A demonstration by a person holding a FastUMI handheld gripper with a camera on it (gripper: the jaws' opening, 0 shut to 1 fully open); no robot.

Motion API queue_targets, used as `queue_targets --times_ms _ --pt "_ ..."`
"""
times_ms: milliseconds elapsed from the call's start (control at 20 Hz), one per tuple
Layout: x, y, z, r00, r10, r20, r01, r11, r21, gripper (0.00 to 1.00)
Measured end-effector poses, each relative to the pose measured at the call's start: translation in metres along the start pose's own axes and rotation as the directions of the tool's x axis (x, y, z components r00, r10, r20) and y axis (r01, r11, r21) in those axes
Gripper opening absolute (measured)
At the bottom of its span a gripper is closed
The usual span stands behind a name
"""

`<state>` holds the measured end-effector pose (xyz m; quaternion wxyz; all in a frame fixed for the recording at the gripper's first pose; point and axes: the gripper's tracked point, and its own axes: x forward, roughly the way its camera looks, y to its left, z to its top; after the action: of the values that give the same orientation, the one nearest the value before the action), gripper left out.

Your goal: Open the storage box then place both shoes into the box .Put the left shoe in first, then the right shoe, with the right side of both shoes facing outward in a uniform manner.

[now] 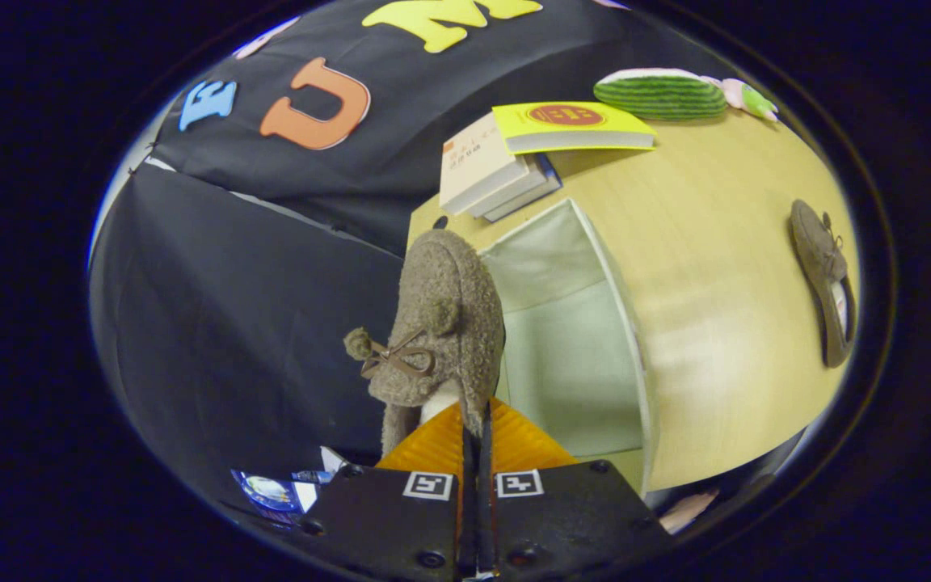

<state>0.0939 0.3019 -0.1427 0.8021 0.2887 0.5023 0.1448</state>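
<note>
Wooden tabletop is seen with the storage box already opened on it. One fuzzy brown shoe is pinched at its collar by the gripper, fingers nearly closed, and held just beside the box opening, so nothing's been placed yet. The second shoe is left lying well apart on the table, books stacked beyond.
</note>
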Motion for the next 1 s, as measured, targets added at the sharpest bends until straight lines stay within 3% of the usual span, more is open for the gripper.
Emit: queue_targets --times_ms 200,450,550,600,650,850,1000 --pt "0.030 -0.011 -0.020 0.994 -0.057 -0.093 0.058 0.998 0.002 0.07" --pt "0.036 -0.012 -0.018 0.993 -0.059 -0.102 0.060 0.998 0.011 0.16" --pt "0.036 -0.003 -0.019 0.993 -0.023 -0.115 0.023 1.000 0.003 0.20" --pt "0.031 0.006 -0.024 0.992 0.011 -0.126 -0.012 1.000 -0.002 0.26" --pt "0.030 0.008 -0.024 0.992 0.019 -0.123 -0.021 1.000 -0.017 0.44" --pt "0.015 0.011 -0.019 0.996 0.009 -0.084 -0.016 0.996 -0.087 0.76" --pt "-0.004 0.013 -0.021 0.998 -0.008 -0.068 -0.003 0.986 -0.168 0.84"
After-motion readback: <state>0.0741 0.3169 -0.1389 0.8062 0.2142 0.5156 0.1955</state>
